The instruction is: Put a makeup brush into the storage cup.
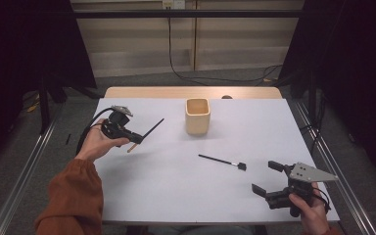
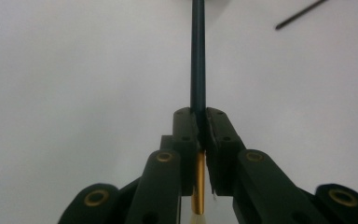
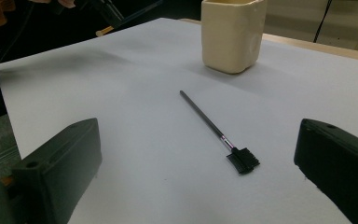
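A thin dark brush (image 1: 149,131) is clamped between the closed jaws of the left hand-held gripper (image 1: 136,139), held above the counter (image 1: 176,186) near its left edge. The long axis of the brush runs on a slant, the dark slim end pointed toward 2 o'clock in the high view and the pale, gold-collared end (image 2: 198,186) sticking out behind the jaws toward 8 o'clock. A cream square cup (image 1: 198,116) is seen at 2 o'clock from the slim end, a short way off, nothing lying between them. A second black brush (image 1: 223,162) lies flat on the counter, its head toward 4 o'clock. The right hand-held gripper (image 1: 267,177) is held with jaws wide apart and empty, near that brush.
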